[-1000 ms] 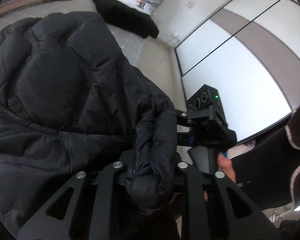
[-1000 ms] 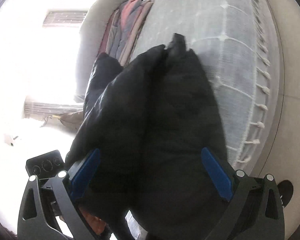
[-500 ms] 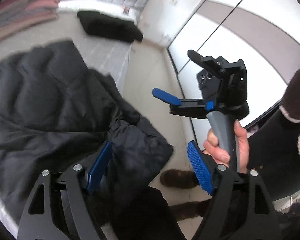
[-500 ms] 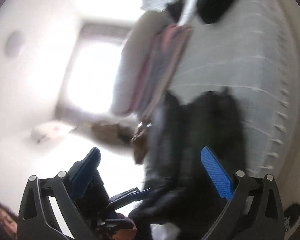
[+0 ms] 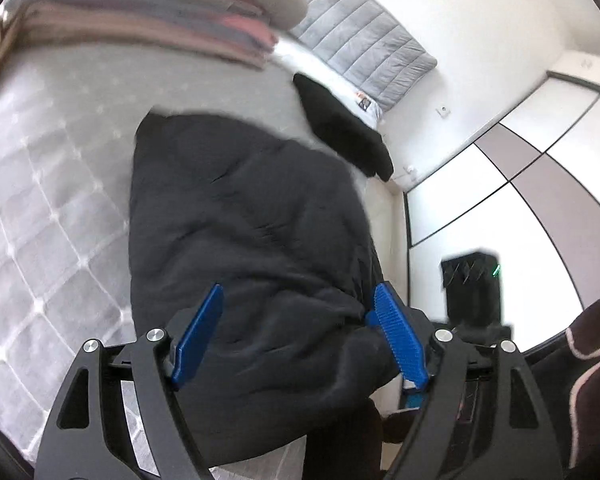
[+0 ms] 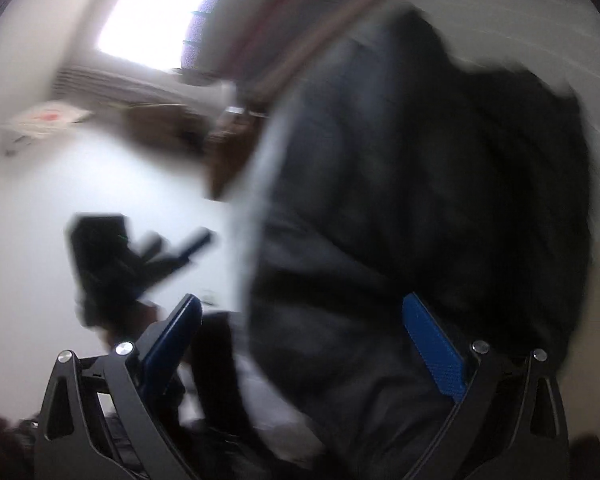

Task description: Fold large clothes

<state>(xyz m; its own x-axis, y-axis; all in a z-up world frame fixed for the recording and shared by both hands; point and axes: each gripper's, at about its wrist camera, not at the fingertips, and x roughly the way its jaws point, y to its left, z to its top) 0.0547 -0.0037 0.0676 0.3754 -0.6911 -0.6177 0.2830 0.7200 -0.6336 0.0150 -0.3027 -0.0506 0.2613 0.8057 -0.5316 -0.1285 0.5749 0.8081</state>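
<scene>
- Nearest, the left gripper [image 5: 300, 332] stands wide, its blue pads apart with nothing pinched; its jaws have just been opening, and the jacket's near edge shows between them from above without either pad pressing on it.
- The right gripper [image 6: 304, 340] is likewise spread wide and empty; its view is badly blurred, yet the pads plainly stand clear of the cloth, the right pad over the fabric, the left pad over bare floor.
- The black puffer jacket [image 5: 244, 240] lies ahead of and below both grippers, on the near part of the bed [image 5: 40, 208]; its long axis runs away from the left gripper toward the headboard, its near end bulging over the mattress edge.
- Judged from both views, the left gripper sits squarely over the jacket's near edge, while the right comes at it from the floor side; neither looks clearly nearer.
- The jacket looks bulky and quilted, matte black, already doubled into a thick oblong; its right flank rolls softly off the bed's side, so a further fold will likely spring back unless pressed.
- Farther on, a smaller black garment [image 5: 340, 128] lies apart near the grey padded headboard [image 5: 364, 44]; a stack of folded clothes [image 5: 160, 12] rests at the far left.
</scene>
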